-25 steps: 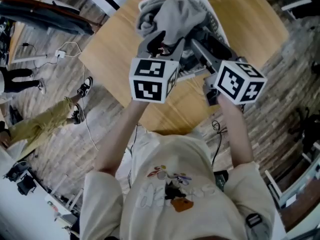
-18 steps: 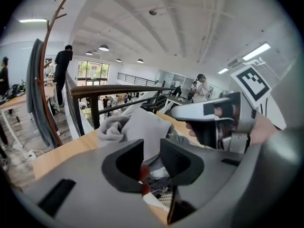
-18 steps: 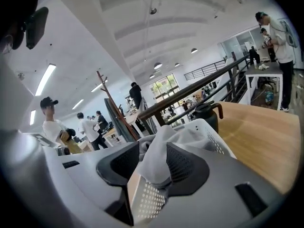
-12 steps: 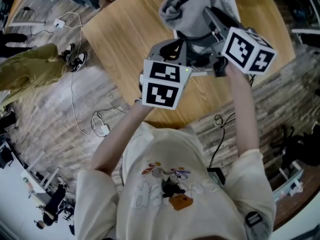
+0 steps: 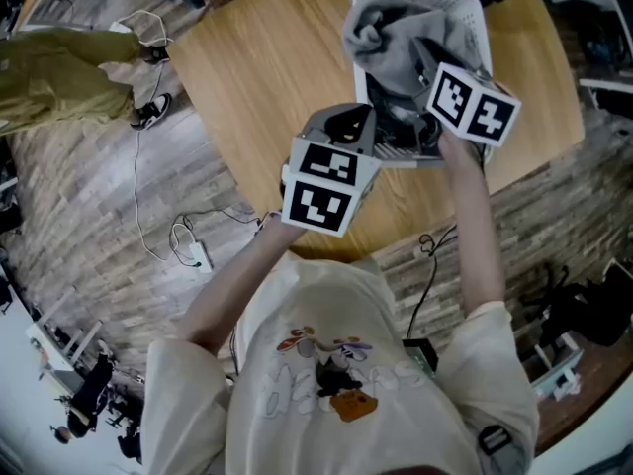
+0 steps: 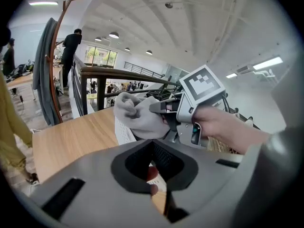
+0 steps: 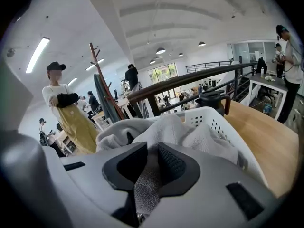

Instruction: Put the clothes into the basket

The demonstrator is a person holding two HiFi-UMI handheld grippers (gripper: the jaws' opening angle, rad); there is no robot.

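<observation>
The wooden table (image 5: 247, 77) is holding the white basket (image 7: 228, 120). If I pull back now, I might be dragging the grey clothes (image 7: 190, 132) out, because my right gripper (image 7: 147, 175) has just been closing its jaws and is pinching them. They are lying right in front of it, inside the basket. My left gripper (image 6: 154, 175) is closed tight, holding nothing.

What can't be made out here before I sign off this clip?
1. Floor of the basket, anything under the grey garment: head view, covered by the garment.
2. Kind of garment: bunched in every view; the right gripper, jaws just closed further on it, covers a fold.
3. The reddish patch inside the shut left gripper: left gripper view, too small to identify.
4. Base of the dark jug: right gripper view, behind the basket rim.
</observation>
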